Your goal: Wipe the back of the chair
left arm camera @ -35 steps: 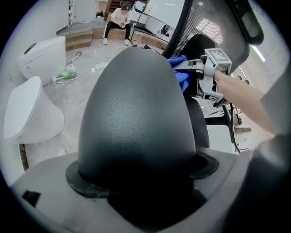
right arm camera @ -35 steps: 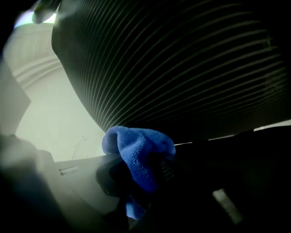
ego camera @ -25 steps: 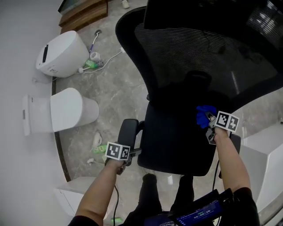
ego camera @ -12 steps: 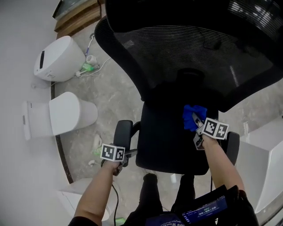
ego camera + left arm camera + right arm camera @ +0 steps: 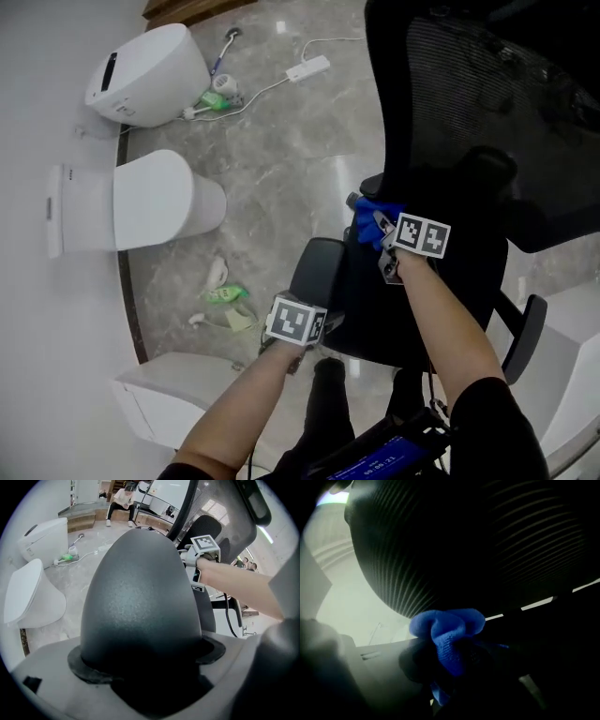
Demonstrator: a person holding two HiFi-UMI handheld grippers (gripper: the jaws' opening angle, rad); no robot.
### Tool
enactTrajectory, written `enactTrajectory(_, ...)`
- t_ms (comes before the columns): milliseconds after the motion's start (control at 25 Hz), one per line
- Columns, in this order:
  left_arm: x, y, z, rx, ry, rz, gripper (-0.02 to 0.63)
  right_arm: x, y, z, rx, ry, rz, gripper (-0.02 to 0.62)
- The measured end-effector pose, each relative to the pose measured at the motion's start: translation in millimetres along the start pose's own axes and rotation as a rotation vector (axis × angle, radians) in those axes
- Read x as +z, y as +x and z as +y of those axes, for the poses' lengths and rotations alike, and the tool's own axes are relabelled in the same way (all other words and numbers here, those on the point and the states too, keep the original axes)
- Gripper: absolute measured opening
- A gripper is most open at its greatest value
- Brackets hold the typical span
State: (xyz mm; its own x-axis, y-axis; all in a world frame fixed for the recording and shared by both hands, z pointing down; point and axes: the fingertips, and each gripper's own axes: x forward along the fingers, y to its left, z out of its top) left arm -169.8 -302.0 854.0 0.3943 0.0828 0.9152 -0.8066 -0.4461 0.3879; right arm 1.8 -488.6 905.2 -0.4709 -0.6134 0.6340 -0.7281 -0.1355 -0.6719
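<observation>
The black office chair stands turned, its mesh back [image 5: 469, 103] at the upper right of the head view. My right gripper [image 5: 382, 232] is shut on a bunched blue cloth [image 5: 367, 221], which sits at the back's lower left edge. The right gripper view has the cloth [image 5: 447, 639] right under the dark ribbed mesh [image 5: 440, 550]. My left gripper [image 5: 317, 326] is shut on the chair's black armrest [image 5: 314, 270]. That armrest pad [image 5: 140, 597] fills the left gripper view, wedged between the jaws of the left gripper [image 5: 140, 686].
Two white rounded appliances [image 5: 150, 70] [image 5: 159, 211] stand on the grey marble floor at left. A power strip with cable [image 5: 307, 67] and scattered litter [image 5: 220, 295] lie nearby. White units sit at lower left [image 5: 159, 408] and right [image 5: 572, 319]. A seated person [image 5: 123, 498] is far off.
The chair has swivelled, so its back now stands at the right. My right gripper with the cloth moved left, to the back's edge. The left gripper stays on the armrest.
</observation>
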Motion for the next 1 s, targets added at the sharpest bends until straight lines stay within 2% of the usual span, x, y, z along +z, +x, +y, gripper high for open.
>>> enactTrajectory(160, 0.4, -1.5, 4.7, -0.006, -0.001, 0.001, 0.529, 11.3, 6.6, -0.9, -0.009, 0.048, -0.047, 0.063)
enactTrajectory(280, -0.5, -3.9, 6.2, -0.007, -0.002, 0.007, 0.528, 22.1, -18.9, -19.1, -0.034, 0.078, -0.093, 0.061)
enactTrajectory(440, -0.7, -4.8, 4.2, -0.006, -0.002, 0.011, 0.529, 50.9, -95.2, -79.6, -0.122, 0.106, -0.185, 0.061)
enactTrajectory(600, 0.0, -8.2, 0.6, -0.005, -0.009, 0.017, 0.528, 74.3, -197.7, -153.0, -0.258, 0.134, -0.247, 0.061)
enactTrajectory(760, 1.4, -4.6, -0.5, -0.005, -0.010, 0.024, 0.528, 76.7, -274.4, -206.3, -0.335, 0.249, -0.356, 0.061)
enactTrajectory(880, 3.8, -1.7, 1.0, -0.004, -0.008, 0.028, 0.529, 77.6, -301.1, -208.3, -0.308, 0.301, -0.431, 0.061)
enactTrajectory(1000, 2.6, -2.0, 0.9, -0.003, -0.013, 0.040, 0.529, 78.9, -315.8, -168.6, -0.188, 0.230, -0.401, 0.063)
